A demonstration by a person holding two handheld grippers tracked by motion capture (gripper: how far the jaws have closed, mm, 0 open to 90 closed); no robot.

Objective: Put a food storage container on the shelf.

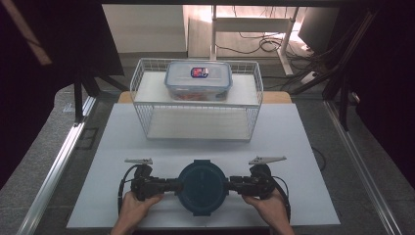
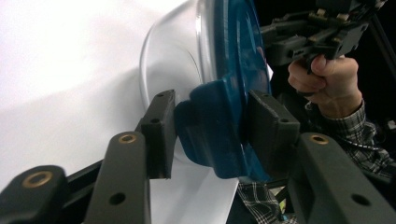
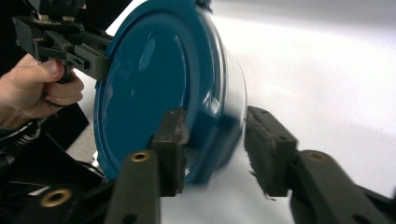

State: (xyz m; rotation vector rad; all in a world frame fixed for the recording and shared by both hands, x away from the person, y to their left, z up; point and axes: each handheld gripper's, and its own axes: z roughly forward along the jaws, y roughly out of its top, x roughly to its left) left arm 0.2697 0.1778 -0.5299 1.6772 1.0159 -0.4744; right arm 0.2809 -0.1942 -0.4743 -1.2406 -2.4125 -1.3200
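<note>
The left gripper (image 1: 171, 185) has its jaws partly apart, set around the left clip tab of a round container with a dark blue lid (image 1: 201, 187). In the left gripper view both pads (image 2: 161, 133) lie against the tab, so it looks clamped on it. The right gripper (image 1: 232, 184) reaches the opposite tab. In the right gripper view one pad (image 3: 172, 140) touches the tab and the other stands just clear, so its jaws are apart around the tab without pinching it.

The container sits flat near the front edge of the white board (image 1: 303, 147), lid up, midway between the front corners, with its two gripped tabs in line along that edge. Its body is clear. What is inside cannot be told.

At the far edge stands a wire basket (image 1: 142, 105) holding a rectangular clear box (image 1: 198, 81) with something orange inside.
</note>
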